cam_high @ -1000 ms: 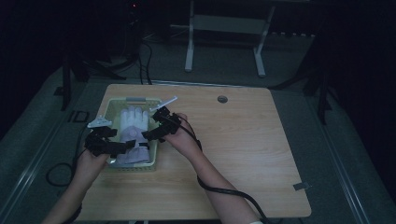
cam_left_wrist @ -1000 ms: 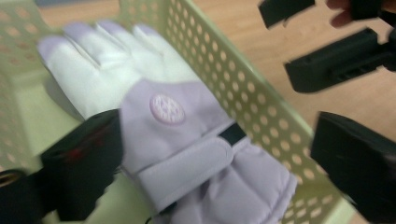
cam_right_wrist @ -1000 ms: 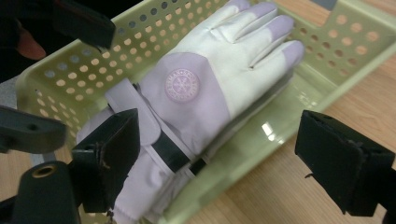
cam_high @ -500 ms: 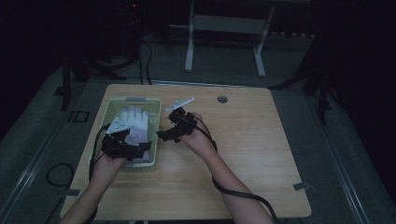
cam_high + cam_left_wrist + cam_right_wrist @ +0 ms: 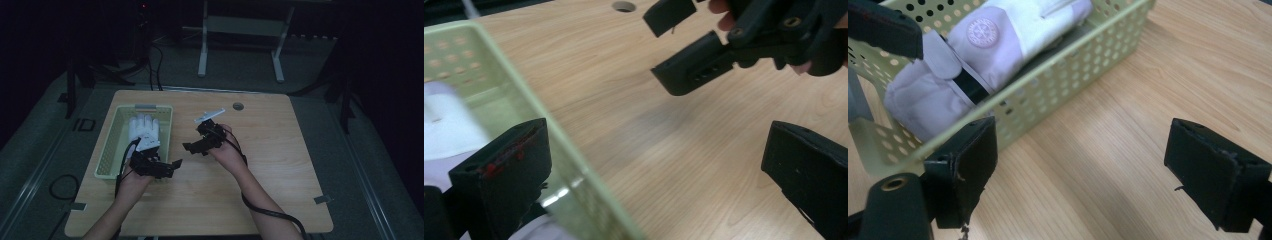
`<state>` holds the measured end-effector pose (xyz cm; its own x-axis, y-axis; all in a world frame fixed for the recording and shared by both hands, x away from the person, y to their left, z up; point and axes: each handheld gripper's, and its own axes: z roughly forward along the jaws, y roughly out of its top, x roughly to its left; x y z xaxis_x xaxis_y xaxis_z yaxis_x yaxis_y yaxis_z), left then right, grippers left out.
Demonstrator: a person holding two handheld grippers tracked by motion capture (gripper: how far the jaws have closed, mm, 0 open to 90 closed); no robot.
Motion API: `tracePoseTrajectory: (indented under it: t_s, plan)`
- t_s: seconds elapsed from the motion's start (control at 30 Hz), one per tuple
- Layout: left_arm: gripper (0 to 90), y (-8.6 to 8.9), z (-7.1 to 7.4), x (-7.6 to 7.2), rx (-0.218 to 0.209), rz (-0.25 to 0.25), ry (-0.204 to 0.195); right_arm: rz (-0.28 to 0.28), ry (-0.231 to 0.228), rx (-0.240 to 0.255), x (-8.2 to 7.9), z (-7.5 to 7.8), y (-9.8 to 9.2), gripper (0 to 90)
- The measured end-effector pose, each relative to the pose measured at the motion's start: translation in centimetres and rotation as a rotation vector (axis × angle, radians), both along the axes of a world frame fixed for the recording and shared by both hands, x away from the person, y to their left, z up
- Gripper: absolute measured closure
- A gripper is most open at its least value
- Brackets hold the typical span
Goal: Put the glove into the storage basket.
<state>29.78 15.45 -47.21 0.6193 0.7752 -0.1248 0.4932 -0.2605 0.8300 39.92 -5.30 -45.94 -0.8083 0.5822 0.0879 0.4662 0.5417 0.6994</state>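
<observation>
Glove (image 5: 983, 45), white, is lying in the green basket (image 5: 114, 150) at the table's (image 5: 280, 165) left; the right gripper view is revealing its round emblem. Both the left gripper (image 5: 162, 165) and right gripper (image 5: 197, 146) are gaping empty, the basket wall standing between the left one's jaws.

The room is dark. A light wooden table (image 5: 280, 165) stands on a grey floor (image 5: 380, 150). Behind it is a metal stand (image 5: 240, 45) with two white legs. Black cables (image 5: 155, 55) lie on the floor.

white glove (image 5: 143, 129) in green basket (image 5: 111, 150) | left claw (image 5: 167, 167) at basket's near-right corner | right claw (image 5: 196, 146) apart
</observation>
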Motion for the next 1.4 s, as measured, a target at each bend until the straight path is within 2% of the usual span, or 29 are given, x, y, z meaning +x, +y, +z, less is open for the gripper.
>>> tracePoseTrajectory:
  t_s: [0.07,0.17,0.27,0.4,0.5,0.6,0.63,0.97,1.07,1.17,1.4]
  plan:
    - [0.0,-1.0,-0.3,-0.2,-0.003,-0.023,-0.006,-0.01,0.006,0.01,-0.1,-0.2,-1.0,13.8]
    - [0.0,-2.1,-0.6,-0.5,0.014,-0.027,-0.023,-0.019,0.007,0.02,-0.3,-0.5,-2.0,13.9]
    - [0.0,-2.9,-1.0,-0.7,0.007,-0.036,-0.029,-0.023,0.003,0.02,-0.4,-0.9,-3.0,13.8]
    - [0.0,-4.0,-1.5,-0.8,-0.01,-0.07,-0.025,-0.034,-0.012,0.019,-0.7,-1.3,-4.1,13.7]
    - [0.0,-4.7,-1.9,-1.0,0.002,-0.092,-0.037,-0.042,-0.023,0.032,-1.0,-1.7,-5.1,13.7]
    - [0.0,-5.4,-2.5,-1.1,0.0,-0.126,-0.021,-0.042,-0.032,0.021,-1.3,-2.2,-5.8,13.8]
    - [0.0,-5.5,-2.7,-1.0,0.009,-0.13,-0.016,-0.044,-0.03,0.019,-1.4,-2.3,-6.0,13.7]
    - [0.0,-7.1,-4.6,-1.1,0.007,-0.164,0.024,-0.052,-0.03,0.026,-2.3,-4.3,-7.9,13.7]
    - [0.0,-7.7,-5.1,-1.5,0.049,-0.167,-0.004,-0.051,-0.028,0.028,-2.4,-5.1,-8.3,13.7]
    - [0.0,-8.2,-5.4,-1.8,0.049,-0.187,0.0,-0.053,-0.015,0.03,-2.5,-5.8,-8.8,13.7]
    - [0.0,-9.3,-6.4,-1.9,0.046,-0.217,0.038,-0.061,-0.001,0.027,-2.8,-7.2,-9.9,13.6]
